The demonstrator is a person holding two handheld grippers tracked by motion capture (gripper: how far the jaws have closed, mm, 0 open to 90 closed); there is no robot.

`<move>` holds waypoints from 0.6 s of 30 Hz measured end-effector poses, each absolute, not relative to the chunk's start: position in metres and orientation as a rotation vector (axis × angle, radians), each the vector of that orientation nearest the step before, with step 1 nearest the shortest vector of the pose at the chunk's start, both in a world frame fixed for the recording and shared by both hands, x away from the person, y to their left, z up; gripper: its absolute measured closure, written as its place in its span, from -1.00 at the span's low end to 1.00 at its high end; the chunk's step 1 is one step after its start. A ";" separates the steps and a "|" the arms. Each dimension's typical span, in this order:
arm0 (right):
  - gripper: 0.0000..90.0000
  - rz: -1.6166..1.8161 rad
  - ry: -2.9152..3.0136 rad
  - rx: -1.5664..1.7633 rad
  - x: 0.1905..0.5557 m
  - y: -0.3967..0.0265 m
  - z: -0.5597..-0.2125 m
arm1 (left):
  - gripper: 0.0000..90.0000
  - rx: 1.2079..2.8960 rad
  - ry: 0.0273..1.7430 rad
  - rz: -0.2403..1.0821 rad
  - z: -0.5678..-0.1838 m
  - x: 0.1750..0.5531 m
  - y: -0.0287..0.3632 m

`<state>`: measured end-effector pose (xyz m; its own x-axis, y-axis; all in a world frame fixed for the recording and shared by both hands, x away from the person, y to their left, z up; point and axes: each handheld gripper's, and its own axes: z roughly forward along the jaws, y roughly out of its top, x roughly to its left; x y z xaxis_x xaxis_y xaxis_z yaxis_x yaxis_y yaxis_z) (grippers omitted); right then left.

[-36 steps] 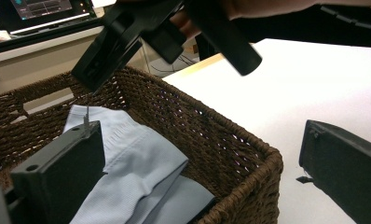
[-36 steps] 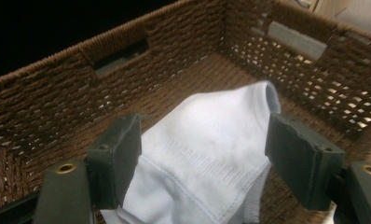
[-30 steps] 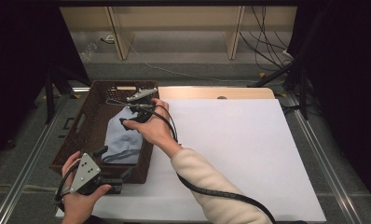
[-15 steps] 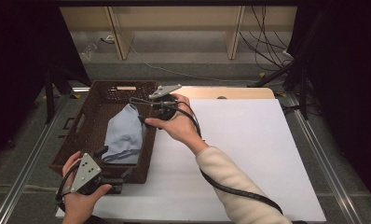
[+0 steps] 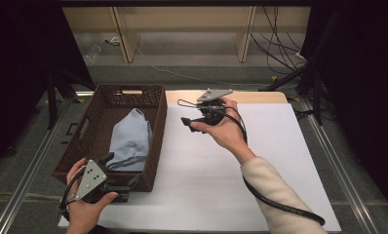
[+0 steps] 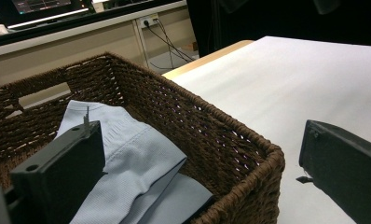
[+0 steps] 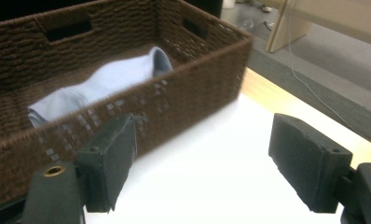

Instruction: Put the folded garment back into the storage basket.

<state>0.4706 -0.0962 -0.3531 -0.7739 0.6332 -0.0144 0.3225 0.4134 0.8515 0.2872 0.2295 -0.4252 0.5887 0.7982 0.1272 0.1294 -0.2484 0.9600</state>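
A brown wicker basket (image 5: 159, 122) stands at the table's left with a light blue cloth (image 5: 131, 139) lying in it. My right gripper (image 5: 184, 113) hangs over the white sheet just right of the basket and points at it. Its jaws are open and have just been opening, with nothing between them. The right gripper view shows that gripper (image 7: 202, 163) facing the basket wall (image 7: 197, 60) and the cloth (image 7: 104, 79). My left gripper (image 5: 119, 176) is open at the basket's near right corner. In its view (image 6: 197, 163) one jaw is over the cloth (image 6: 127, 154), the other outside the basket (image 6: 211, 135).
A white sheet (image 5: 260, 170) covers the table right of the basket, with a wooden strip (image 5: 260, 96) along its back edge. Metal rails (image 5: 328, 156) run beside the table. Cables (image 5: 280, 34) and dark stands lie on the floor behind.
My right gripper has drawn back to the right, from over the cloth in the basket to above the white sheet. The cloth stays in the basket. The left gripper has kept still.
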 end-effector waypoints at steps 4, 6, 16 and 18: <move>-0.49 1.305 2.325 0.849 0.464 -0.119 -0.359 | -1.00 1.728 0.771 0.763 -0.426 0.288 0.229; -0.50 1.312 2.316 0.864 0.461 -0.129 -0.361 | -1.00 1.729 0.771 0.764 -0.426 0.288 0.229; -0.47 1.344 2.233 0.918 0.437 -0.181 -0.376 | -1.00 1.731 0.783 0.764 -0.428 0.288 0.229; -0.47 1.353 2.213 0.930 0.430 -0.193 -0.379 | -1.00 1.731 0.785 0.764 -0.429 0.288 0.229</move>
<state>0.4300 -0.1933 -0.3792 -0.7070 0.7070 0.0172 0.3375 0.3159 0.8867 0.2882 0.2290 -0.4289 0.5825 0.8039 0.1197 0.1412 -0.2452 0.9591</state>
